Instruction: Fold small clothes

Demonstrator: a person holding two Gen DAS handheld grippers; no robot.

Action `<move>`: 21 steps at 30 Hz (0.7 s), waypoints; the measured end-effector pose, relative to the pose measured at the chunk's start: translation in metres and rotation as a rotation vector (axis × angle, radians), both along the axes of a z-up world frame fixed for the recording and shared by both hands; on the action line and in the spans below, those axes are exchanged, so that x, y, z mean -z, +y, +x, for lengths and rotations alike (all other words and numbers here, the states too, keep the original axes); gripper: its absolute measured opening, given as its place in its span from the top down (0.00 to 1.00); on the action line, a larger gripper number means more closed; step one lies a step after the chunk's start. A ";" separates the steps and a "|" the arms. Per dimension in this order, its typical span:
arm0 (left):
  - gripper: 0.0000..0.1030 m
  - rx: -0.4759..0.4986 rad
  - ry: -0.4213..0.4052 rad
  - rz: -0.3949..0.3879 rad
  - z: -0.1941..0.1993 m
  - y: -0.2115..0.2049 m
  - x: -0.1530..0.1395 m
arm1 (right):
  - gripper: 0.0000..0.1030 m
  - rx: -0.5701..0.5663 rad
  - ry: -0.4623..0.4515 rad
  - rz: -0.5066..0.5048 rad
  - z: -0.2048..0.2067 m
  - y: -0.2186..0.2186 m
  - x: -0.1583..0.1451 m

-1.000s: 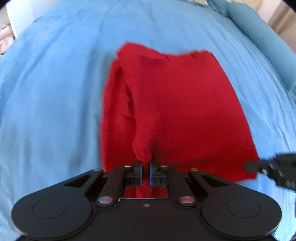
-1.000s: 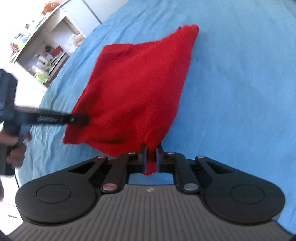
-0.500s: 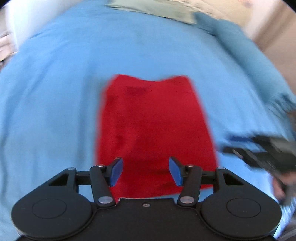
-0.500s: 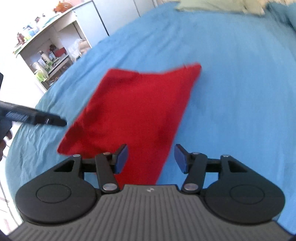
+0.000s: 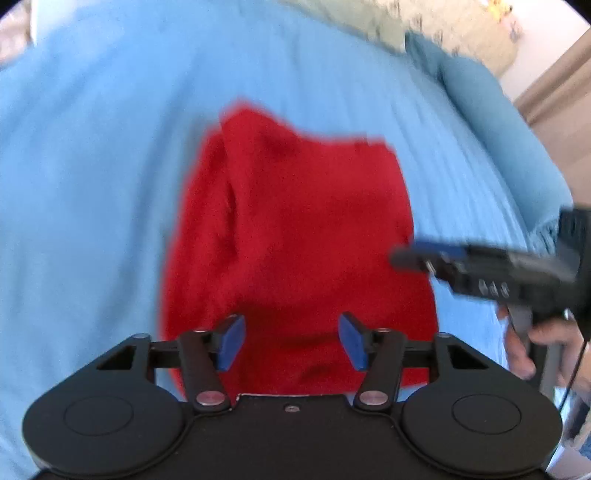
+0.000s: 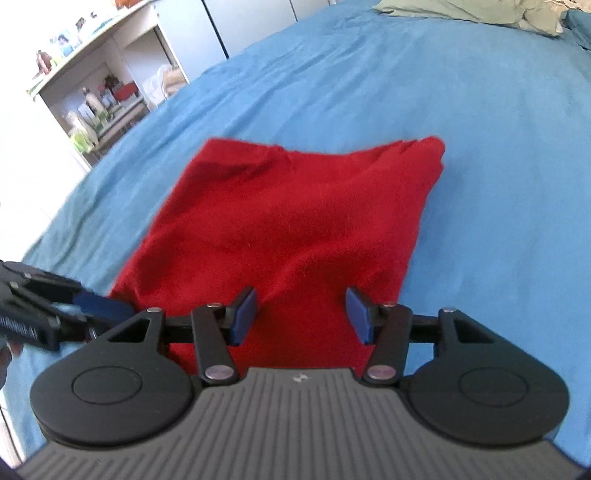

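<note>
My left gripper (image 5: 291,341) and right gripper (image 6: 301,319), both spread wide, empty, poised over near hem of red garment (image 5: 295,229). Cloth lies flat on blue bedspread (image 5: 92,184), long axis running straight away, both equally near.

Plain red garment (image 6: 291,218) on a plain blue bedsheet (image 6: 480,147); black grippers with blue finger pads (image 6: 243,314); pale green pillow (image 6: 461,11) far.
</note>
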State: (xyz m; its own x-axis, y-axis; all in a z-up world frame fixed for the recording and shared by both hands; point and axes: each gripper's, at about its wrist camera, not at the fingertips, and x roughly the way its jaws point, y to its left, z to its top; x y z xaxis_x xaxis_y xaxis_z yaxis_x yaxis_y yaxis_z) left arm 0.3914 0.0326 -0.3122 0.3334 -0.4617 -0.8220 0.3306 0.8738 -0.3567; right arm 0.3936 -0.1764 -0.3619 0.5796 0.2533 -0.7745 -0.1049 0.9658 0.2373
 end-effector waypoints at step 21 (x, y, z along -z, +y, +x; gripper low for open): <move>0.19 -0.034 0.061 -0.055 0.083 0.002 0.051 | 0.09 0.244 0.154 0.339 0.008 -0.038 0.039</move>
